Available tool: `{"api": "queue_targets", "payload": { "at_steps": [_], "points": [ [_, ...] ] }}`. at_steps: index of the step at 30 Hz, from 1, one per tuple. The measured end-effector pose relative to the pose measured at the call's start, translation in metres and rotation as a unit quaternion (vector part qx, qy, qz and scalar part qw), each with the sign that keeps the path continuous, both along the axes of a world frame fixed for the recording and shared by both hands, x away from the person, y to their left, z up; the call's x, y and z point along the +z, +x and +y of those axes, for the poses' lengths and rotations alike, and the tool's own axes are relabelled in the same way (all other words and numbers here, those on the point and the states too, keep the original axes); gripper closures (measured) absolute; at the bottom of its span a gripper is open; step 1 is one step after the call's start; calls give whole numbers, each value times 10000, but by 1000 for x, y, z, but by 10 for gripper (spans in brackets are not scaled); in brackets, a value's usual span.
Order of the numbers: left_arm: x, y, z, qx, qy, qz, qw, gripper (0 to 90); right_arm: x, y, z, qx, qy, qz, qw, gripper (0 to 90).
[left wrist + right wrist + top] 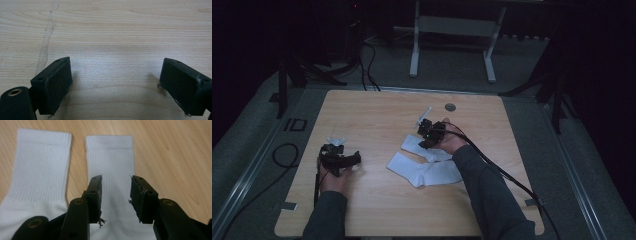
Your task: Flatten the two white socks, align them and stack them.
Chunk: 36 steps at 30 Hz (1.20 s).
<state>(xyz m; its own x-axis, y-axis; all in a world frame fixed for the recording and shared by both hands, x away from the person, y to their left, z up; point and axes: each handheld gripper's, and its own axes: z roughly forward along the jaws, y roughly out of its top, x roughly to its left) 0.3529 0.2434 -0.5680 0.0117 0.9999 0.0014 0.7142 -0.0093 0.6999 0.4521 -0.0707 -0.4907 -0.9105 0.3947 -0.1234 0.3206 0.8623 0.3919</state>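
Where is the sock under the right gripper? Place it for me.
In the high view the farther sock lies right of the table's centre, beside the nearer sock. The right gripper hangs over it, jaws apart.

Two white ribbed socks (427, 165) lie flat, side by side, on the wooden table (372, 115).

The room is dim in the high view; the far part and both sides fall almost into black, and only the wooden table (377, 200) catches some weak light. This picture is soft and a little grainy. The two gripper views are much brighter, with even light from above. Soft shadows lie beside the left gripper (116, 87) jaws. The nearest parts are slightly out of focus.
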Motion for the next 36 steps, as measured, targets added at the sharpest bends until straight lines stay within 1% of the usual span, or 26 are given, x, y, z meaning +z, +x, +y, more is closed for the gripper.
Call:
{"api": "queue_targets", "payload": {
  "at_steps": [2,6,10,12,16,22,26,28,30,33,36],
  "points": [
    [0,0,0,-1,-1,-2,10000,108,-5,3,3,-12,-15,54,10000,612],
    [0,0,0,-1,-2,-3,10000,108,-17,8,6,-24,-149,160,9998,608],
    [0,0,0,-2,-2,-3,10000,108,-26,14,7,-95,-226,325,9992,577],
    [0,0,0,-2,-2,-3,10000,108,-30,15,8,-41,-254,363,9990,566],
    [0,0,0,-1,2,0,10000,108,-34,17,10,-11,-290,435,9986,557],
    [0,0,0,-3,-2,-3,10000,108,-37,23,9,-64,-190,615,9979,547],
    [0,0,0,-2,-1,-2,10000,108,-37,26,10,-59,-255,714,9971,554],
    [0,0,0,-1,1,1,10000,108,-37,26,12,-58,-303,732,9968,570],
    [0,0,0,-2,0,-2,10000,108,-37,26,12,-50,-310,742,9968,607],
    [0,0,0,0,1,1,10000,108,-36,26,12,-34,-290,740,9968,691],
    [0,0,0,0,2,2,10000,108,-36,27,11,-98,-265,723,9970,787]
  ]
}}
